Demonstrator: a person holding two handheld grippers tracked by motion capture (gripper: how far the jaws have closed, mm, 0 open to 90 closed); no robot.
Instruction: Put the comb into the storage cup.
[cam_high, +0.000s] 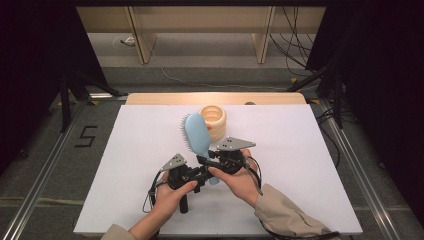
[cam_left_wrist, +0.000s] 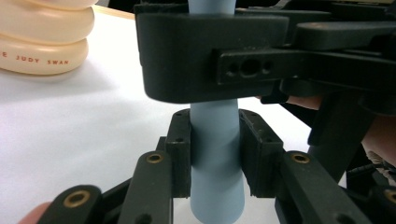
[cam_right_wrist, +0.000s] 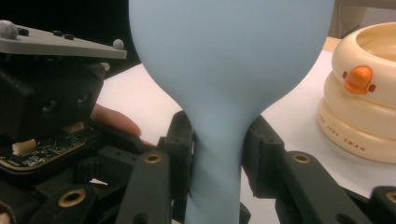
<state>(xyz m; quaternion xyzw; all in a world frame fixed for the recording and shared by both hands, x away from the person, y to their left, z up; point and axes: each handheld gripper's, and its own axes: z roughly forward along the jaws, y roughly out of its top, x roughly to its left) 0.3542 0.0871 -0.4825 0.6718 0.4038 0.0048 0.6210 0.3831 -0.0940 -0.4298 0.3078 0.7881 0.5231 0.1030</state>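
High view: light-blue hairbrush (cam_high: 196, 134) held off the white tabletop (cam_high: 135, 165) a bit toward its near edge of centre, head tilted up toward the far edge, bristles facing left; both claws sit on its handle, close together. Left claw (cam_high: 199, 172) grasping the handle near its lower end; left claw view shows both pads pressed flat on the handle (cam_left_wrist: 215, 154), jaws clenched on it; right claw's black body crosses the handle just above. Right claw (cam_high: 209, 164) sits higher up, at the neck where handle widens into the head; right claw view shows its pads (cam_right_wrist: 183, 140) on either side of that narrow neck (cam_right_wrist: 219, 154), touching it, so it is grasping the brush too. Cream ringed cup (cam_high: 213, 120) with an orange duck bill on its side (cam_right_wrist: 357, 79) stands upright on the tabletop near the middle of the far edge, just behind the brush head; cannot tell if they touch. Person's hands come in from the near edge.
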